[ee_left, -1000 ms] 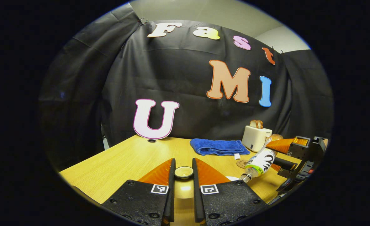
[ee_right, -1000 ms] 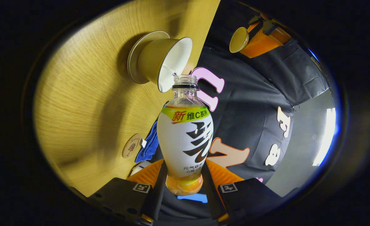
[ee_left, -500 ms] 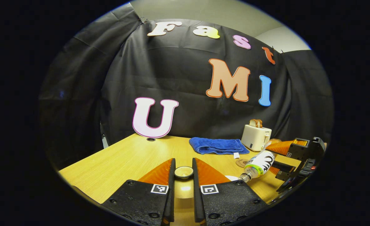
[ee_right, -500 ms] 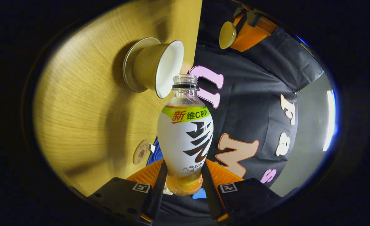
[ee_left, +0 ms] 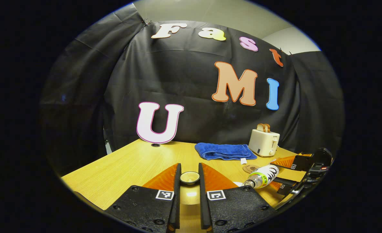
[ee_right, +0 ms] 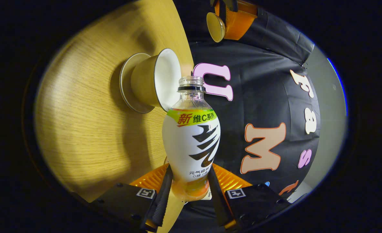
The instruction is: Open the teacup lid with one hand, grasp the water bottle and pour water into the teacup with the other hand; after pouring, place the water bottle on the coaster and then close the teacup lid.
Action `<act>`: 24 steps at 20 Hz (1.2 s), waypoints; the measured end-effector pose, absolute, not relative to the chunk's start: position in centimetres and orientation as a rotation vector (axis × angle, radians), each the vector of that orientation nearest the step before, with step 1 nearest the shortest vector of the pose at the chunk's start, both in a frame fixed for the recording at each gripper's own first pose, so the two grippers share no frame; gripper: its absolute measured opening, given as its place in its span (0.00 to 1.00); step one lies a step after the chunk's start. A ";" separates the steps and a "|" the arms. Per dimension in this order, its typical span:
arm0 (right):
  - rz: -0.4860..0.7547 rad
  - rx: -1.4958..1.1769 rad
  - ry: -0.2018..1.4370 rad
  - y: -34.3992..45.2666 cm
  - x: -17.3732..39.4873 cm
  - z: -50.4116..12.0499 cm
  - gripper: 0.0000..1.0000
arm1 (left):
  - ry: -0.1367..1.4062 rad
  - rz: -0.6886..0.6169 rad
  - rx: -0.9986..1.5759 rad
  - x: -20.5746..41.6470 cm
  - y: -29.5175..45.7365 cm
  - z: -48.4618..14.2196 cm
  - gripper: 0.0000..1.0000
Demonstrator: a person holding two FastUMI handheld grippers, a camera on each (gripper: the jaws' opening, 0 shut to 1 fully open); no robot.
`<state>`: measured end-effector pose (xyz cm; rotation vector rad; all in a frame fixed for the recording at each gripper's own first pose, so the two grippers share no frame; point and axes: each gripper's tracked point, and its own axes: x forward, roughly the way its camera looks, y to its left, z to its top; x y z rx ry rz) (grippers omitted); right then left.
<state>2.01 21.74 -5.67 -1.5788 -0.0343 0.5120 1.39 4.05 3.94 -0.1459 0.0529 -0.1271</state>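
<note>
My left gripper is shut on the tan teacup lid and holds it above the table. In the right gripper view, that gripper and the lid show at the top. My right gripper is shut on the white-labelled water bottle, which is uncapped. Its mouth is at the rim of the open teacup, white inside, on its saucer. In the left gripper view, the bottle lies almost level in the right gripper. The round coaster lies just behind it.
A folded blue towel and a white toaster with bread stand at the back of the wooden table. The table's left edge runs close to the cup's side.
The right gripper has rolled further, bringing the bottle lower and closer to level, with its mouth still at the cup's rim. The left gripper with the lid has stayed put.
</note>
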 end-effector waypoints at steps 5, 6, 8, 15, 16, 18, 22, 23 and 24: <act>0.547 -1.345 0.103 21.7 1.9 -6.3 0.64 | 0.055 -0.129 -0.146 1.4 4.0 3.7 0.24; 0.551 -1.273 0.141 21.6 1.8 -6.5 0.64 | 0.057 -0.131 -0.149 1.4 3.9 3.7 0.22; 0.555 -1.131 0.200 21.6 1.7 -6.5 0.65 | 0.061 -0.133 -0.152 1.4 3.9 3.6 0.22; 0.530 -0.811 0.305 21.5 3.2 -6.2 0.65 | 0.062 -0.146 -0.159 1.4 3.4 3.6 0.22; 0.521 -0.767 0.314 21.3 3.5 -6.2 0.65 | 0.064 -0.149 -0.161 1.4 3.4 3.5 0.22; 0.509 -0.673 0.324 21.7 4.3 -5.8 0.65 | 0.068 -0.157 -0.169 1.3 3.1 3.4 0.22; 0.452 -0.524 0.301 21.6 6.9 -4.4 0.65 | 0.080 -0.175 -0.180 1.4 2.5 3.0 0.22; 0.436 -0.484 0.295 21.5 7.6 -4.1 0.65 | 0.082 -0.176 -0.180 1.4 2.5 3.0 0.22; 0.422 -0.442 0.294 21.4 8.4 -3.9 0.65 | 0.082 -0.178 -0.183 1.4 2.4 3.0 0.22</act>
